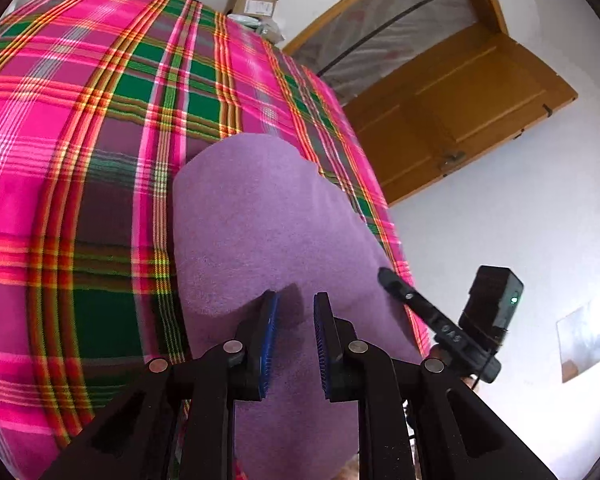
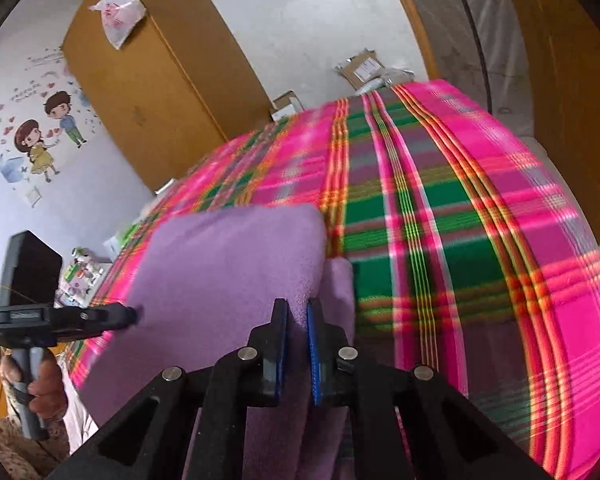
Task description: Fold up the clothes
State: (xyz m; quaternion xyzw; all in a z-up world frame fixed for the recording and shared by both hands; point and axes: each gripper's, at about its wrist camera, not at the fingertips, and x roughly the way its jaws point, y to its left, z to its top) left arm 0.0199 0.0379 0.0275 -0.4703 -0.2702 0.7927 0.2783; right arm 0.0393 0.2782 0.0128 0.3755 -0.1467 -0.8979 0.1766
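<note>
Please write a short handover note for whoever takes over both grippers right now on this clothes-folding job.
Left gripper: open, fingers over the purple garment, gripping nothing.
Right gripper: shut on the garment's near right edge, a fabric fold pinched between the pads.
The purple garment lies on the plaid blanket, already folded into a compact rectangle with a layer doubled at the right side.
Left: finish or flatten the last fold, then release.

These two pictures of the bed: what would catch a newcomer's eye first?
The loud pink, green and orange plaid blanket covering the bed fills most of both views. On it, near the front edge, lies a folded purple cloth; the right hand-held gripper pinches its edge between black fingers with blue pads, while the left hand-held gripper stands open over it. On the far wall at left is a cartoon sticker of two children.
</note>
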